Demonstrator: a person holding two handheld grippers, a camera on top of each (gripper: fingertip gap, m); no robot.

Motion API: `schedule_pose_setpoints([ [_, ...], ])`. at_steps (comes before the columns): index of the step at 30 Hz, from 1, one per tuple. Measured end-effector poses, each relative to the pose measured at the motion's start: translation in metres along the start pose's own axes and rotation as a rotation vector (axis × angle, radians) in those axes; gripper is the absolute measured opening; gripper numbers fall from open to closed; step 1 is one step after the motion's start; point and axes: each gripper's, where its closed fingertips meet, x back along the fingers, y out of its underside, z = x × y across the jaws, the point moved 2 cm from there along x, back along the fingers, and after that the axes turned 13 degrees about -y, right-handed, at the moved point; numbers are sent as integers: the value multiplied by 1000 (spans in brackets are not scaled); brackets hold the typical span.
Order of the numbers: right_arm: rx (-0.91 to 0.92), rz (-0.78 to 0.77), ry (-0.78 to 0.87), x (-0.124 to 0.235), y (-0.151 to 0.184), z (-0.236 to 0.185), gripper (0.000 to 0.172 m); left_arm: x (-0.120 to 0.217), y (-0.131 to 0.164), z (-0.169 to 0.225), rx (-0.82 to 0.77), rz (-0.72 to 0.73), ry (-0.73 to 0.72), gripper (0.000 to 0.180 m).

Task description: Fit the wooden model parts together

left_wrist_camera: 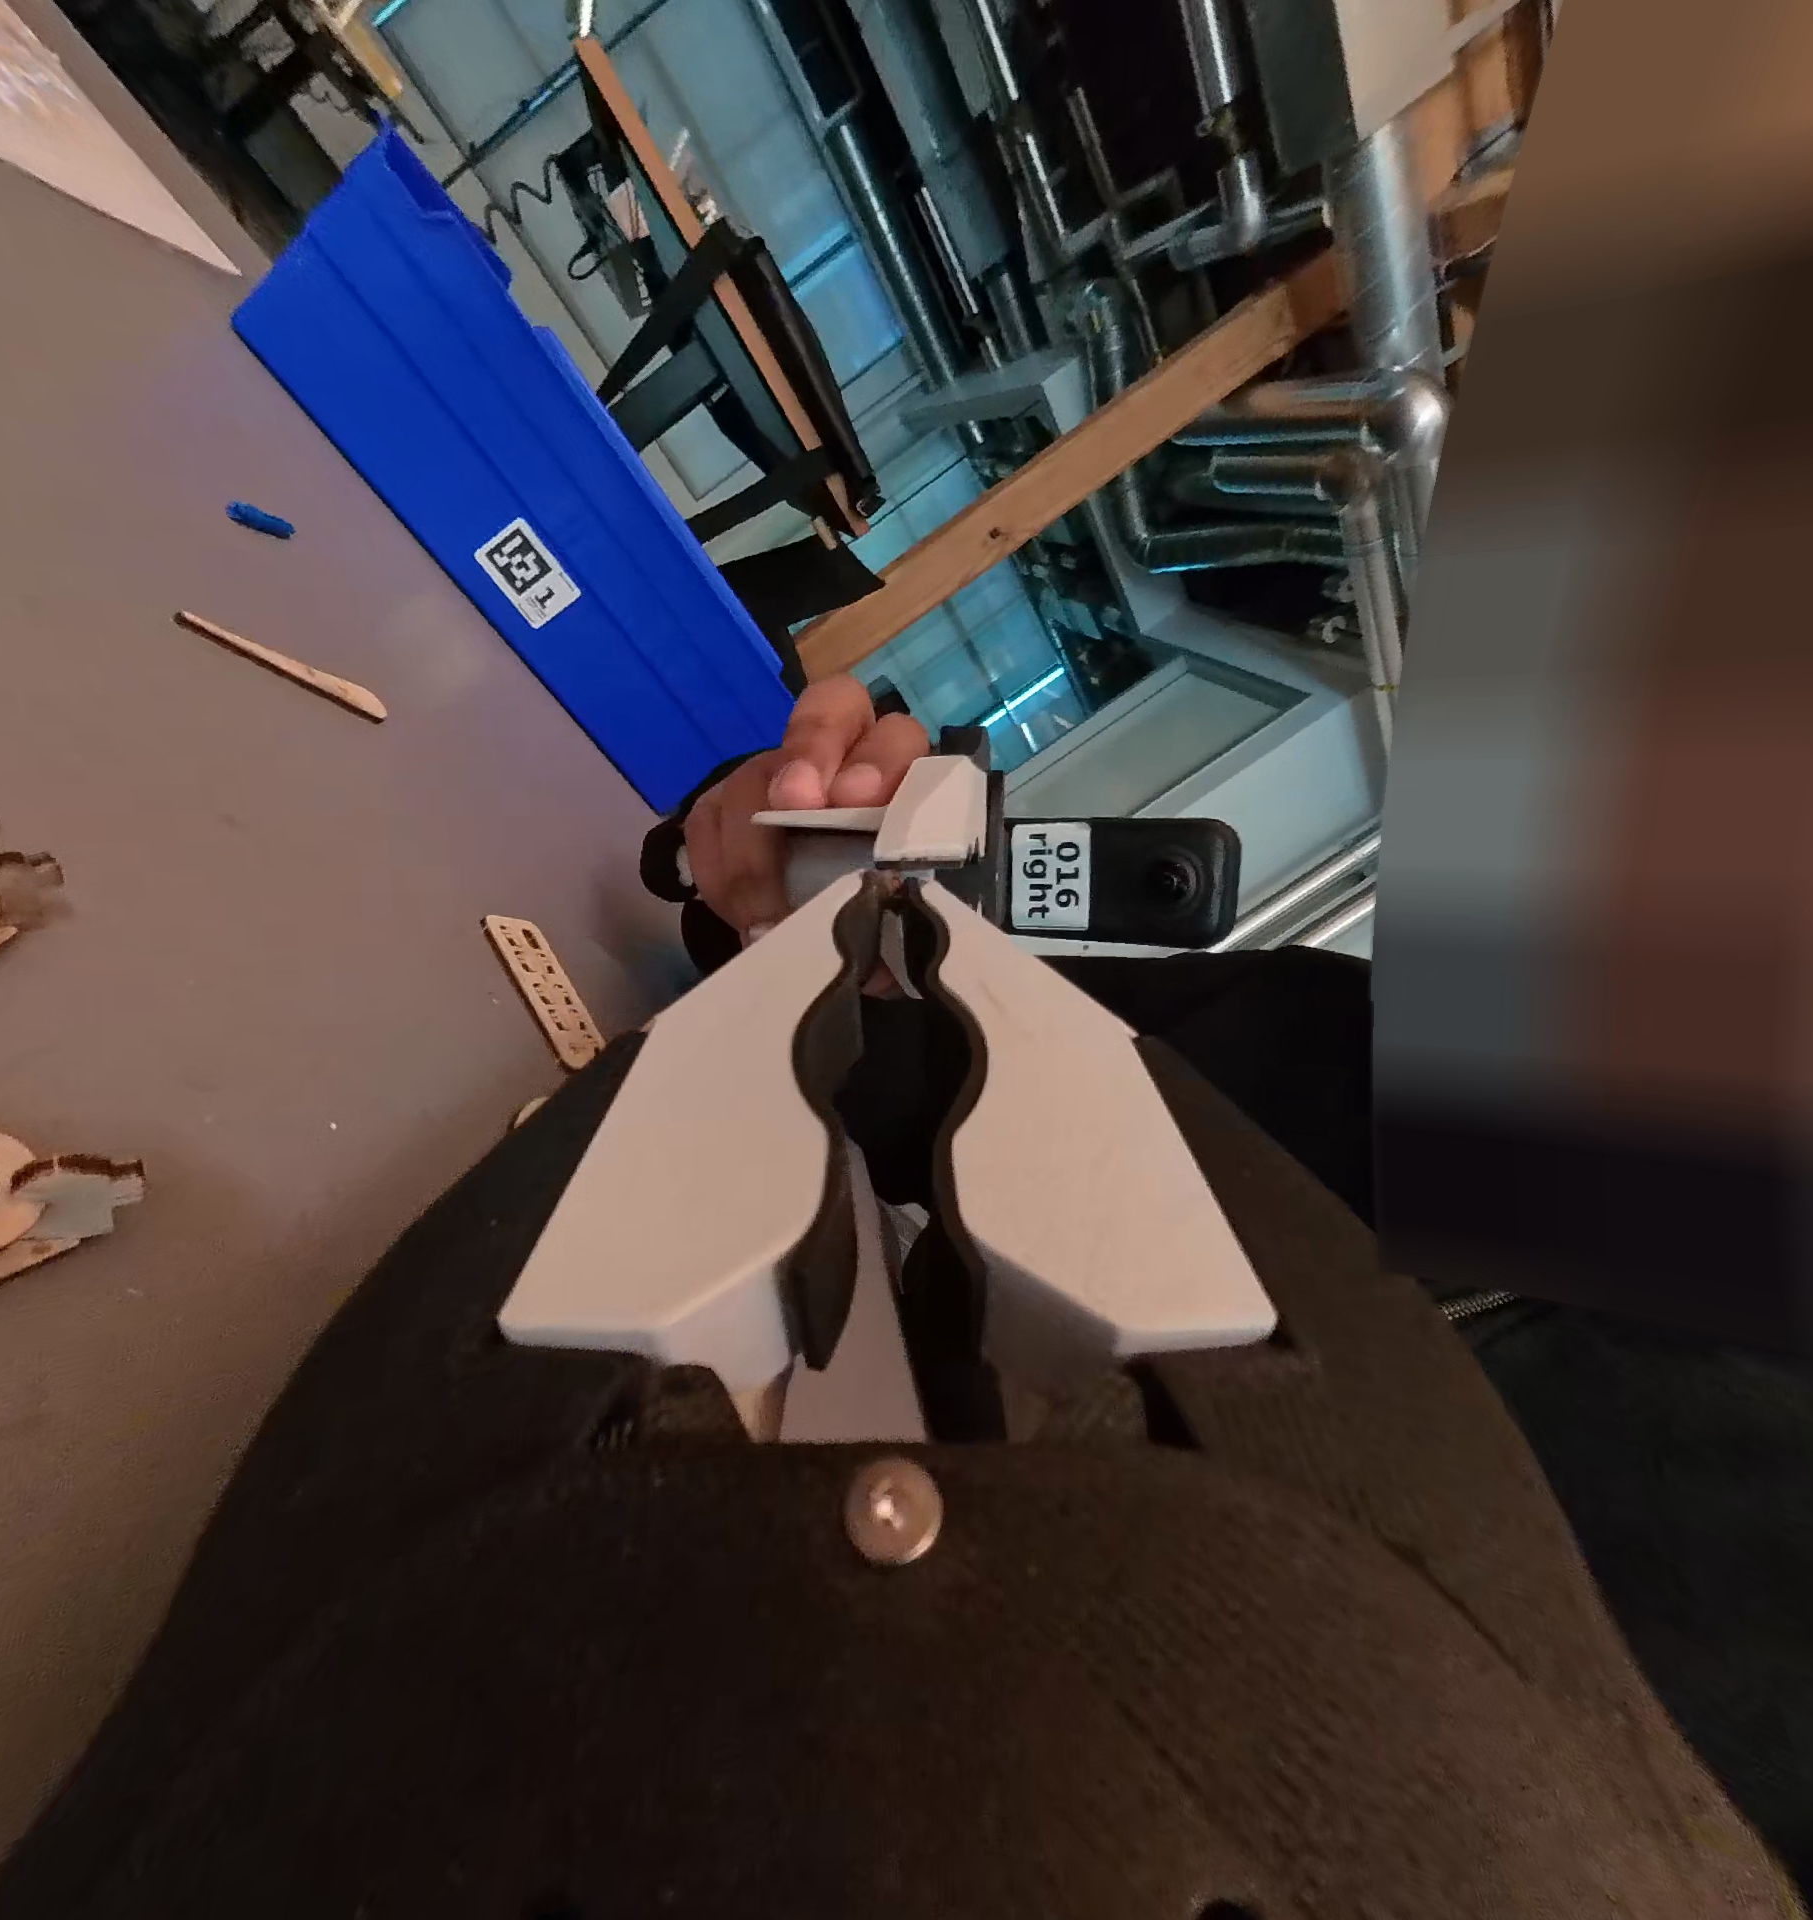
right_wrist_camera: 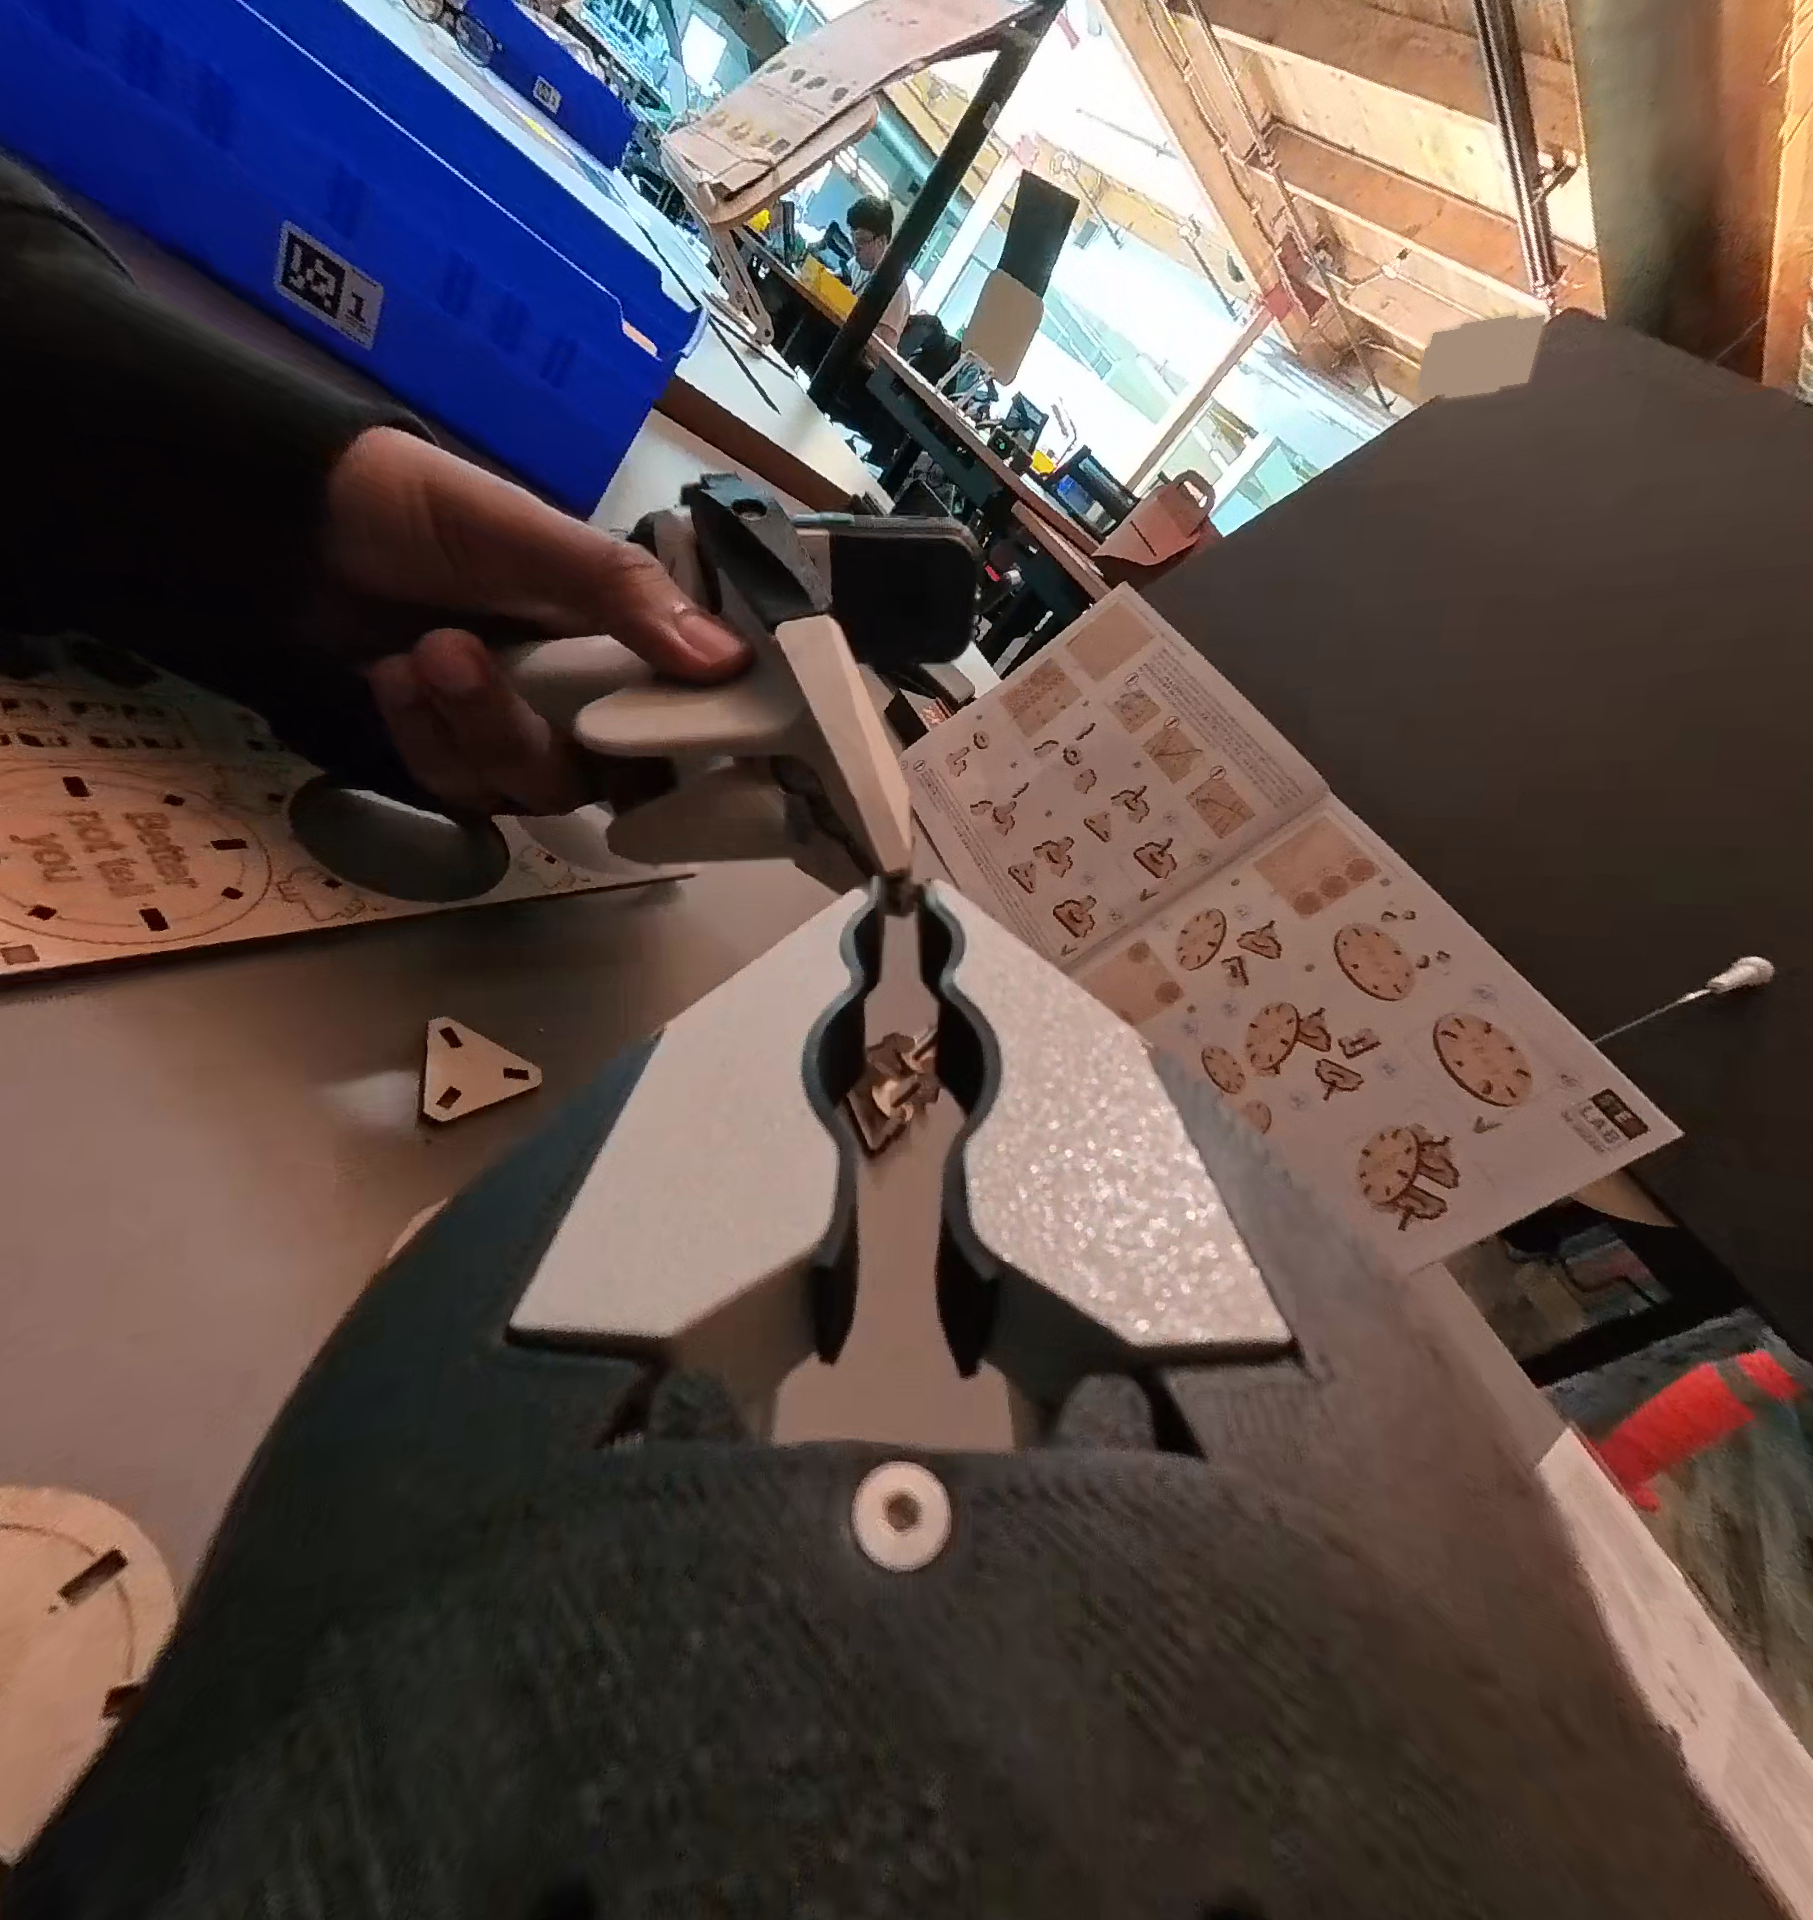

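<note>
- The right gripper (right_wrist_camera: 897, 902) is raised above the grey surface (right_wrist_camera: 206, 1122), on the near side of the long blue plastic bin (right_wrist_camera: 362, 229). Its fingers are clenched on a small brown wooden piece (right_wrist_camera: 896, 891), nipped at the very tips.
- The left gripper (left_wrist_camera: 886, 896) comes in tip to tip against it. Its white fingers (left_wrist_camera: 736, 1049) are closed tight together, and the tips touch the same small piece (left_wrist_camera: 889, 889). Whether they actually pinch it cannot be told.
- The small piece is held in the air, clear of the surface, nearer the onlooker than the blue bin (left_wrist_camera: 507, 447).
- A hand (right_wrist_camera: 486, 623) in a dark sleeve grips the left gripper's handle, between the bin and the meeting tips. Another hand (left_wrist_camera: 777, 821) grips the right gripper's handle, just below the bin's near end.
- A flat plywood sheet with cut-out holes (right_wrist_camera: 102, 862) lies in front of the bin, partly under that sleeve.
- A small triangular wooden plate with three slots (right_wrist_camera: 476, 1081) lies farther from the bin than the sheet, and a round slotted wooden disc (right_wrist_camera: 29, 1621) farther still.
- A printed, folded instruction sheet (right_wrist_camera: 1297, 935) leans on a black board (right_wrist_camera: 1608, 623), well to the right of the bin.
- Beside the bin's long wall lie a thin wooden stick (left_wrist_camera: 278, 665) and a small blue bit (left_wrist_camera: 258, 517). A perforated wooden strip (left_wrist_camera: 543, 987) lies farther out.
</note>
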Motion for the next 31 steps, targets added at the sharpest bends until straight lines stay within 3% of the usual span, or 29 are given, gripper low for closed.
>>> schedule_pose_setpoints([
  [2,8,5,-45,-1,-1,-6,16,2,-3,0,-3,24,-4,0],
  [7,-13,54,-72,5,-10,-6,20,6,-5,1,-6,20,-6,0],
  [14,-6,38,-109,10,-4,-7,17,1,6,6,19,-66,41,0],
  [22,-53,162,-187,20,-20,-14,5,0,14,23,62,-135,168,0],
  [31,-123,226,-248,23,-24,-17,5,-4,22,26,110,-179,216,0],
])
